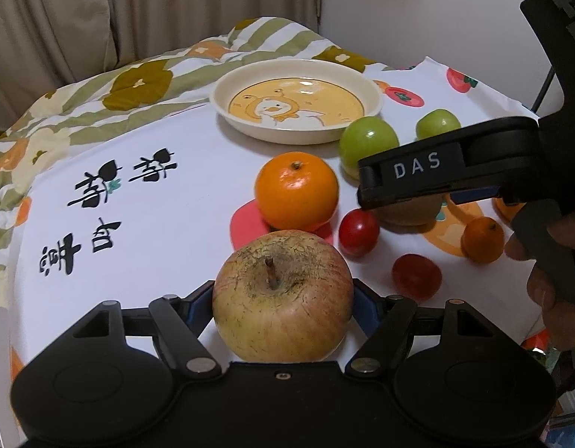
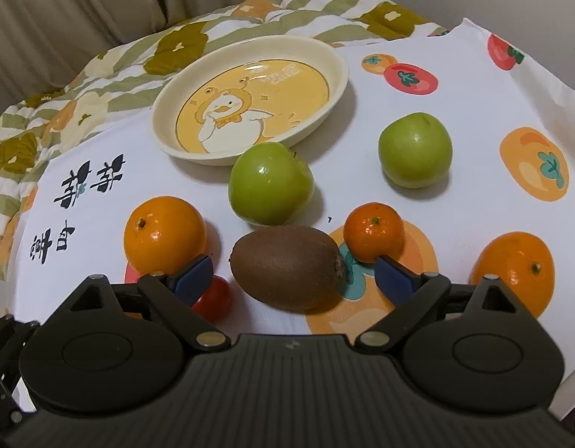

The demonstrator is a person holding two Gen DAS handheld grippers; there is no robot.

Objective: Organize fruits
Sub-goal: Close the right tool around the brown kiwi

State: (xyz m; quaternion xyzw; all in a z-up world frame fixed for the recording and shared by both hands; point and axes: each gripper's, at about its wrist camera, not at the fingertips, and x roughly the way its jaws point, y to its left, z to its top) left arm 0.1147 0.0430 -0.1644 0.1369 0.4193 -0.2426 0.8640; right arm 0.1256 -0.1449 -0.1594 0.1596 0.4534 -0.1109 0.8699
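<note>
The left claw (image 1: pixel 283 298) is closed on the apple (image 1: pixel 283 296), pads tight on both sides. The right claw (image 2: pixel 294 272) is spread wide around the kiwi (image 2: pixel 287 266), not touching it. The kiwi could get nudged into the cherry tomato (image 2: pixel 214 298) or the small mandarin (image 2: pixel 374 232), since everything's packed close. The plate (image 2: pixel 336 86) sits empty further back. Whether the apple is lifted off the bench (image 1: pixel 145 224) can't be told, and the kiwi is mostly hidden in the left view.
</note>
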